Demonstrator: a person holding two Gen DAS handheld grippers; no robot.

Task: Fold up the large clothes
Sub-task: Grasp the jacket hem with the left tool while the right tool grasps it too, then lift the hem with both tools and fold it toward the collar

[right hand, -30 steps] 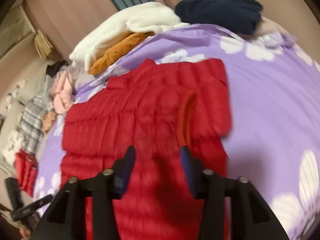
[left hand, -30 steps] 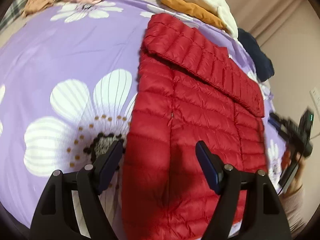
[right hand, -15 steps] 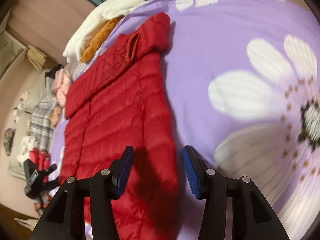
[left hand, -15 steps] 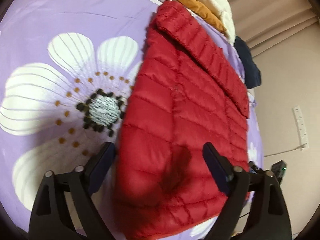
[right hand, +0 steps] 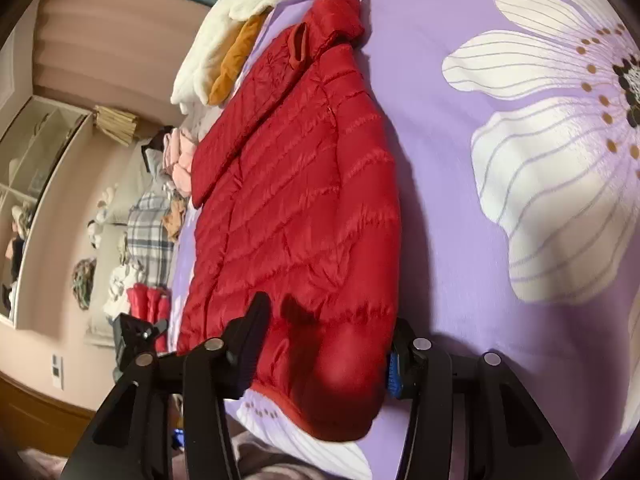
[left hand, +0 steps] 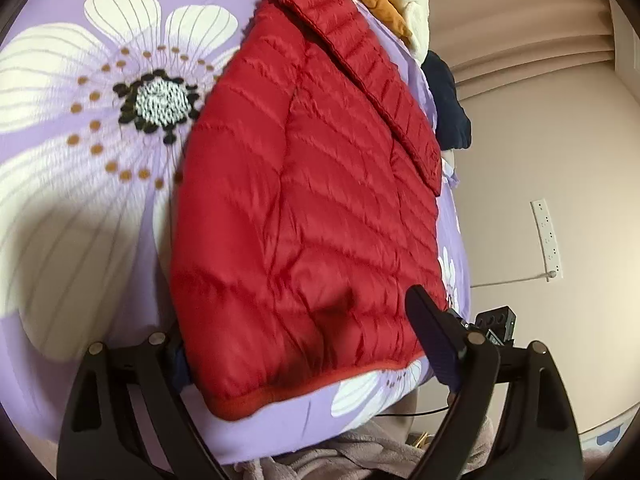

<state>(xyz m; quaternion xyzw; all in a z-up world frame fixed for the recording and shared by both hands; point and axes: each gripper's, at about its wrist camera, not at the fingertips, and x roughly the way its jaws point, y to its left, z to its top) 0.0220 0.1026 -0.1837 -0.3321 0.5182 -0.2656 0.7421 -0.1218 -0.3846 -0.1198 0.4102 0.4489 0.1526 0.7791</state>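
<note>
Jacket [left hand: 304, 200]: red quilted puffer, lying flat on the bedspread [left hand: 60, 220], sleeves folded in so that the body forms a long narrow panel. Long axis runs from the hem, at the near edge of the bed, away toward the collar [right hand: 340, 8] at the far end; in the left wrist view the axis leans up and a little right, in the right wrist view up and slightly right as well. One folded sleeve lies as a diagonal band along the far right side in the left view. Hem band [left hand: 320, 384]: near end, resting just short of the bed edge. Left gripper [left hand: 304, 344]: at the hem's left corner, jaws wide and closing, one finger half hidden under the jacket's left edge, the other finger [left hand: 432, 332] standing clear at the hem's right side; jacket between them, pads not pressing on it. Right gripper [right hand: 324, 344]: at the hem's right corner, jaws about half open with the puffy corner bulging between them; whether the pads press on the fabric cannot be told. Bedspread: purple with large white flowers. Far end of bed: white and orange garments [right hand: 224, 52], a navy garment [left hand: 448, 100]. Beyond: wall, socket strip [left hand: 546, 236], shelf [right hand: 36, 168].
</note>
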